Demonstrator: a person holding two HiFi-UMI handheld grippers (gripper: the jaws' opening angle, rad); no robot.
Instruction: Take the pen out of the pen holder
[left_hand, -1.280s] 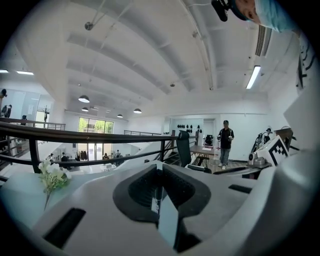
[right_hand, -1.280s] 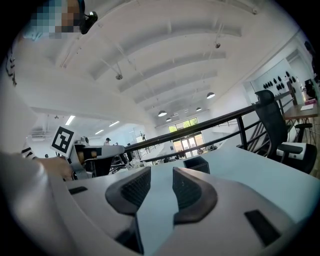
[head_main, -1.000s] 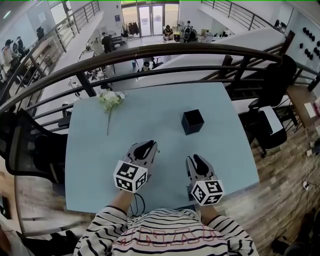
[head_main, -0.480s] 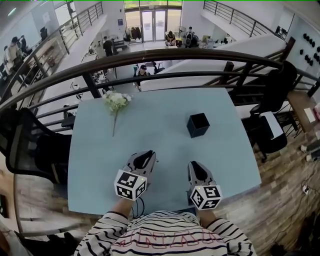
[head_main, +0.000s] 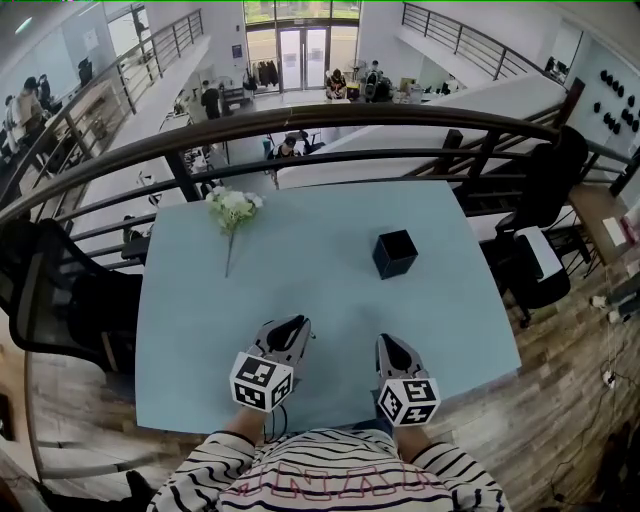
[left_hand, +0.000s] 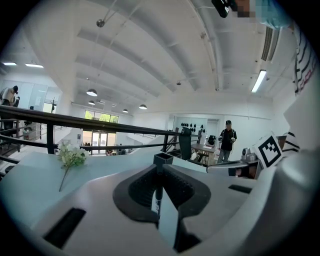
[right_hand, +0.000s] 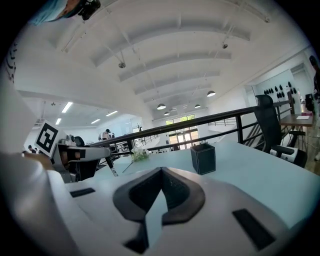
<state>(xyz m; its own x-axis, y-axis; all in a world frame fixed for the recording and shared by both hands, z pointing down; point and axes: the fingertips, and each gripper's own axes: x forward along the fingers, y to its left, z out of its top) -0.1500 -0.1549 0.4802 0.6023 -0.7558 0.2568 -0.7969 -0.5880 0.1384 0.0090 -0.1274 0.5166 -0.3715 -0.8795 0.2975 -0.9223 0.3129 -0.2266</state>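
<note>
Black slim pen (left_hand: 158, 194) pinched in the left gripper (head_main: 290, 328), outside the black square pen holder (head_main: 395, 253).

The pen stands upright between the left gripper's pads, which press on its shaft. In the right gripper view its lower end seems to hang below those jaws, though it is small there. The pen holder sits on the pale blue table (head_main: 320, 215), ahead and to the right of the left gripper and well apart from it. It is almost straight ahead of the right gripper (head_main: 392, 345). That gripper's jaws have just been closing and now meet with nothing between them. A white flower sprig (head_main: 230, 208) lies ahead and left of the left gripper.
</note>
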